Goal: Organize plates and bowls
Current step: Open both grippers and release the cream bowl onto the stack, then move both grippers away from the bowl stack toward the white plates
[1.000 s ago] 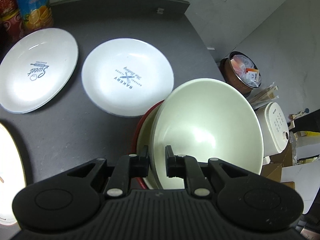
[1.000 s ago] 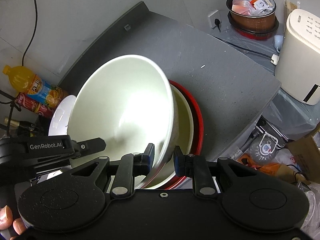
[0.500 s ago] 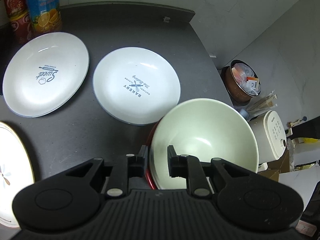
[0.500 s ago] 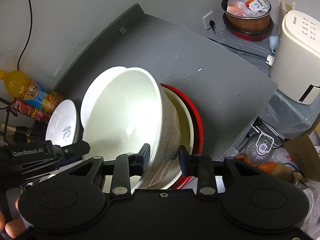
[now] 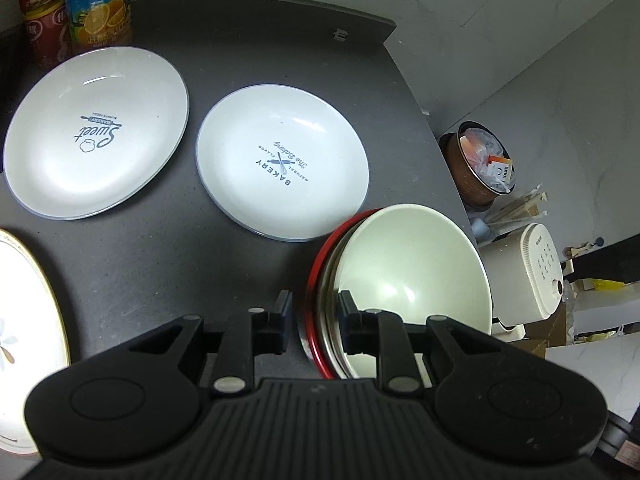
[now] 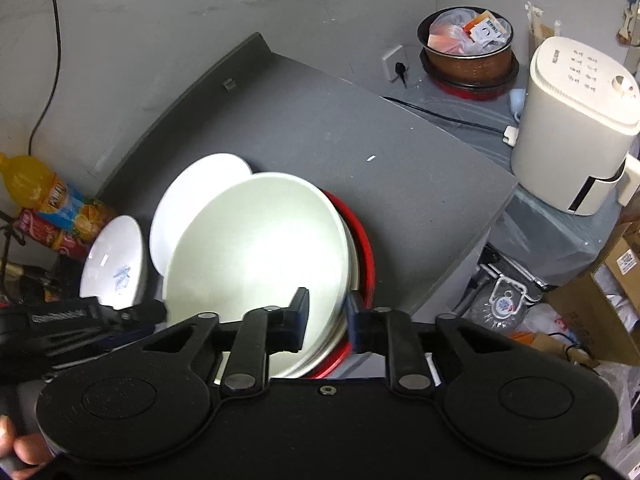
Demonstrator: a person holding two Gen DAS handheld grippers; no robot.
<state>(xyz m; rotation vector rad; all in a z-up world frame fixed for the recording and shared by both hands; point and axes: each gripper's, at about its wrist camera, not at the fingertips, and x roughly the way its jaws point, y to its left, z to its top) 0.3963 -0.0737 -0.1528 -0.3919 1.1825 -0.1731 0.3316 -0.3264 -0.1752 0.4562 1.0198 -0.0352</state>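
**Cream bowl sits nested in a red-rimmed stack at the table's edge, a gripper on either side**

The left gripper (image 5: 313,322) has its jaws opening, straddling the stack's rim with the red bowl (image 5: 316,280) edge in the gap, pads not pressing. The right gripper (image 6: 327,318) is closing across the cream bowl (image 6: 256,248) rim on the opposite side; whether its pads bite yet cannot be told. Ahead and to the left of the left gripper lie the "Bakery" plate (image 5: 282,160) and, farther left, the "Sweet" plate (image 5: 96,132), flat on the dark table (image 5: 152,248). A gold-rimmed plate (image 5: 28,312) lies at its near left.
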